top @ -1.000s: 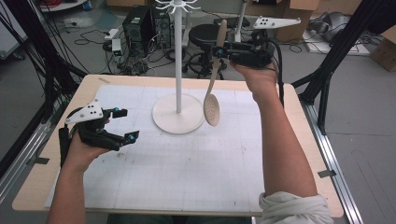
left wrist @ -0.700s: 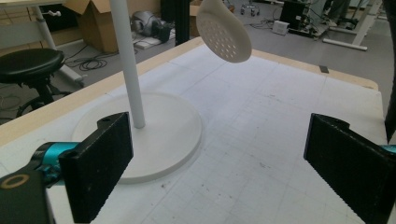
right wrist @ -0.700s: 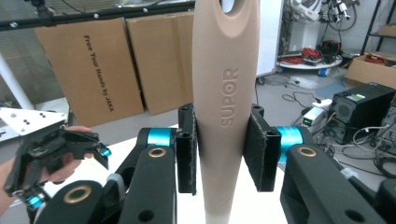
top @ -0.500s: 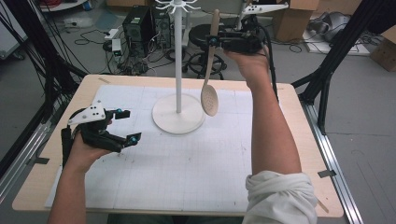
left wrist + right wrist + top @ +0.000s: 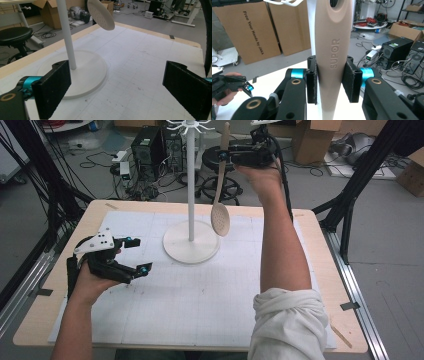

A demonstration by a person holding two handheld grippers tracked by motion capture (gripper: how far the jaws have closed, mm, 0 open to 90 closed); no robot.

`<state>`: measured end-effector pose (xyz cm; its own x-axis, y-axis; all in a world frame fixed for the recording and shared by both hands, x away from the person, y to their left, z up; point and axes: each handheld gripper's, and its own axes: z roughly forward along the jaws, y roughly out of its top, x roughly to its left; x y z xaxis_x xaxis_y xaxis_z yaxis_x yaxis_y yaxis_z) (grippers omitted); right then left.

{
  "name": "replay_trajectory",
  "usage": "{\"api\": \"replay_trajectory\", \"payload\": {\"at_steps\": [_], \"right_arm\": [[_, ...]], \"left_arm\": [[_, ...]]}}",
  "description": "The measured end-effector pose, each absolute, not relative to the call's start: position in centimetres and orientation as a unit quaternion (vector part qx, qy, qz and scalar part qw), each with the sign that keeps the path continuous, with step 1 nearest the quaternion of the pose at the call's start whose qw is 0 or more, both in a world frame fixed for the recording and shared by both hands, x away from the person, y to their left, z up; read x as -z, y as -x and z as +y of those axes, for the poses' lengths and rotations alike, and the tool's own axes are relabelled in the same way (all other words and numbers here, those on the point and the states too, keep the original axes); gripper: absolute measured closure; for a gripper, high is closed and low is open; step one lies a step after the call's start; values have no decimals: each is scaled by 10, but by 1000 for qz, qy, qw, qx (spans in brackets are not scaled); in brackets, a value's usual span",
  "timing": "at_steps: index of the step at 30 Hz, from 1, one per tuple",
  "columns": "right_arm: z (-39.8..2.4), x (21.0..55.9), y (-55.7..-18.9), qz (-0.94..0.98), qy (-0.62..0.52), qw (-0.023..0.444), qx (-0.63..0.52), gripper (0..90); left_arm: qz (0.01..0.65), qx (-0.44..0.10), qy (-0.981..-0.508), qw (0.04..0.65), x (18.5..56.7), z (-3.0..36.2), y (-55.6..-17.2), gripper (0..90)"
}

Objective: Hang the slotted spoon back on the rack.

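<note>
A beige slotted spoon (image 5: 220, 218) hangs upright in the air, bowl down, beside the pole of a white hook stand (image 5: 190, 185). My right gripper (image 5: 223, 156) is raised high behind the table and shut on the spoon's handle (image 5: 333, 57), which reads SUPOR and has a hanging hole at its top. The stand's hooks (image 5: 283, 2) show just above and left of the handle. My left gripper (image 5: 139, 255) rests low over the table's left side, open, with nothing between its pads (image 5: 53, 87). The spoon's perforated bowl (image 5: 100, 14) hovers above the stand's round base (image 5: 82, 72).
The table (image 5: 310, 230) carries a white gridded mat (image 5: 200, 295). Behind it stand a black stool (image 5: 220, 157), computer towers (image 5: 150, 145), cables and cardboard boxes (image 5: 247, 27). Black frame legs (image 5: 360, 180) rise at both sides.
My right gripper has lifted the spoon higher and carried it left, closer to the top of the stand. The left gripper has stayed in place.
</note>
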<state>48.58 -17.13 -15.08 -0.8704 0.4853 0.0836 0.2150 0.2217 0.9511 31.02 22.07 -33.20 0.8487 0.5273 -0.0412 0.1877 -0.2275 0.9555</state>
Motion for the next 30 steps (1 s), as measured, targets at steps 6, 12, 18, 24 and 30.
{"api": "replay_trajectory", "payload": {"at_steps": [6,12,18,24,30], "right_arm": [[-160,150,-490,781,-225,117,-571,679],[-155,154,-494,782,-228,114,-569,679],[-152,152,-494,782,-223,113,-571,679],[-143,148,-495,793,-215,113,-558,679],[-135,150,-495,801,-212,112,-549,679]], "left_arm": [[232,-148,-769,577,332,220,-310,87],[232,-148,-769,577,331,220,-309,87],[232,-147,-769,577,332,220,-310,87],[232,-147,-769,577,332,220,-310,87],[231,-146,-769,577,332,220,-309,87]]}}
